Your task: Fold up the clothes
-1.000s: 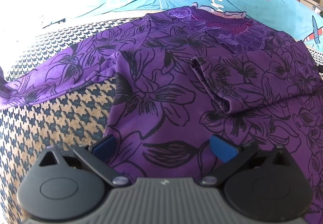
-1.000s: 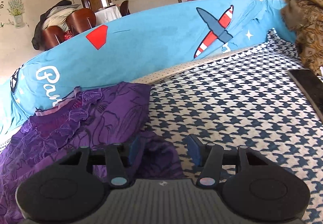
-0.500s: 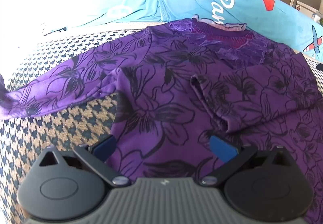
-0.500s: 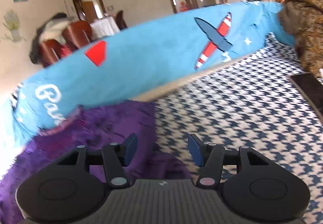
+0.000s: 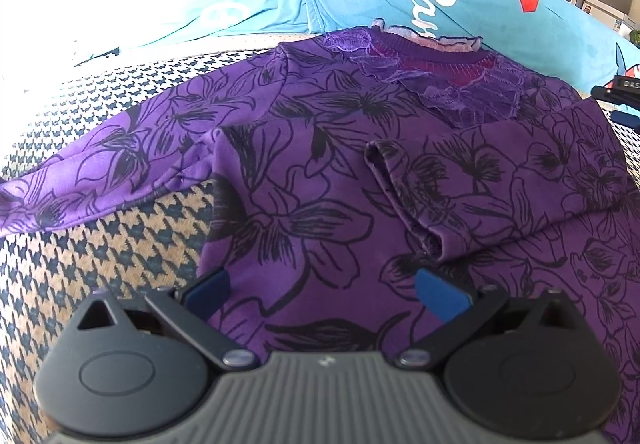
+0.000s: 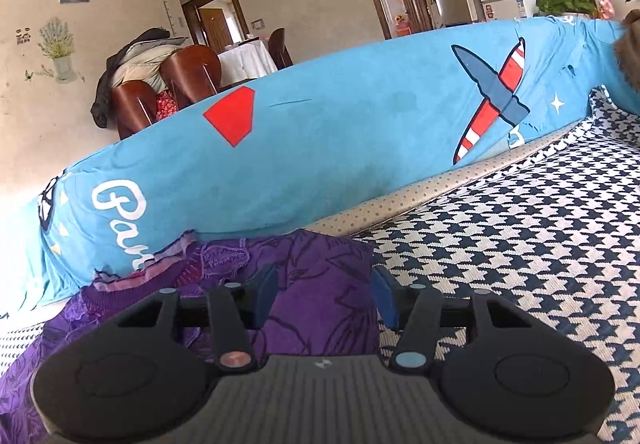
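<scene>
The left gripper (image 5: 322,290) has a grey ribbed body with a small pale mark at its top middle. On either side sits a rounded black housing with an oval outline and a triangular cut-out. Black link arms pivot on silvery round screws and end in blue pads (image 5: 438,294). The right gripper (image 6: 323,294) is built alike; one of its pivot screws looks coppery, the other pale blue.

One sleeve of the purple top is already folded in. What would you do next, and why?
Probably bring the left gripper over to the other sleeve, which lies spread out on the checked cover; its jaws are open and empty. The right gripper, closing with purple top between its jaws, sits at the shoulder.
</scene>
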Tool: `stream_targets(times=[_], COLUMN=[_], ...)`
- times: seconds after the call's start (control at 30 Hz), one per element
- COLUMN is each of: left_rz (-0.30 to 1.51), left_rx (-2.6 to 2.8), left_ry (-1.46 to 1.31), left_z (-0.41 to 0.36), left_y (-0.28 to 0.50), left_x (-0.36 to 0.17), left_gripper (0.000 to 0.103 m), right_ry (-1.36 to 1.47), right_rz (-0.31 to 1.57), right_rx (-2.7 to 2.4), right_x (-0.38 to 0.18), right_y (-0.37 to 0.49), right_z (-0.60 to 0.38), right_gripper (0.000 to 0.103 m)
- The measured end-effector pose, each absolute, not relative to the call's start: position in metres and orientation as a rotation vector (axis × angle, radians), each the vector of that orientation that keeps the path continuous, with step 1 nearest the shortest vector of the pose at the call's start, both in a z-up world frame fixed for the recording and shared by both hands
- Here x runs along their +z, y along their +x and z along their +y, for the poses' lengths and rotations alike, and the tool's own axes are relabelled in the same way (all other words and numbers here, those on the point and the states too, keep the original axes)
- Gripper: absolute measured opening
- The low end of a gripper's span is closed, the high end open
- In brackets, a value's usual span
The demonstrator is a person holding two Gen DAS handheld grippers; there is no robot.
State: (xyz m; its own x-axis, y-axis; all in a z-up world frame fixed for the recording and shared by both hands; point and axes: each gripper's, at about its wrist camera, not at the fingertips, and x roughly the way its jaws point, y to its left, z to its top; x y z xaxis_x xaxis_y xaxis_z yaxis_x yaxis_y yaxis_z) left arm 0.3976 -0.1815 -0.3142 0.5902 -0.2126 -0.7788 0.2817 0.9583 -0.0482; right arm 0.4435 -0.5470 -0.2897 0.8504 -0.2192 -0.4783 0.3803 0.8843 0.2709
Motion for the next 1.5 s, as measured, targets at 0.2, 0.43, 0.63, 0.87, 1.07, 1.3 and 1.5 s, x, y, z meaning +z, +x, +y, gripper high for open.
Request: stream_targets(times=[0.2, 0.43, 0.63, 0.87, 1.07, 1.3, 1.5], left_rz=[0.912, 0.926, 0.931, 0.923, 0.911, 0.882, 0.892], left_rx=[-0.287, -0.294, -0.297, -0.295, -0.292, -0.26, -0.199], left_ry=[0.078, 0.061, 0.053, 0.056, 0.03, 0.014, 0.003], left_z=[-0.183, -0.182, -0.182, -0.181, -0.178, -0.172, -0.162], left_y=[0.399, 0.399, 0.4, 0.4, 0.401, 0.403, 0.409], left_x=[-0.316, -0.317, -0.317, -0.316, -0.312, -0.304, -0.303], left_gripper=[0.103, 0.103, 0.103, 0.103, 0.103, 0.103, 0.103], right_ry=[0.38, 0.384, 0.35, 0.302, 0.224, 0.214, 0.254], right_rz=[0.493, 0.443, 0.289, 0.481, 0.442, 0.515, 0.632], right_rx=[-0.351, -0.304, -0.148, -0.331, -0.273, -0.11, 0.051], right_x=[-0.303, -0.295, -0.267, -0.294, -0.268, -0.269, -0.29], right_y=[0.456, 0.464, 0.468, 0.481, 0.465, 0.452, 0.443], right_z=[-0.553, -0.545, -0.519, -0.514, -0.497, -0.456, -0.41], right_gripper=[0.016, 0.009, 0.009, 0.028, 0.034, 0.043, 0.043])
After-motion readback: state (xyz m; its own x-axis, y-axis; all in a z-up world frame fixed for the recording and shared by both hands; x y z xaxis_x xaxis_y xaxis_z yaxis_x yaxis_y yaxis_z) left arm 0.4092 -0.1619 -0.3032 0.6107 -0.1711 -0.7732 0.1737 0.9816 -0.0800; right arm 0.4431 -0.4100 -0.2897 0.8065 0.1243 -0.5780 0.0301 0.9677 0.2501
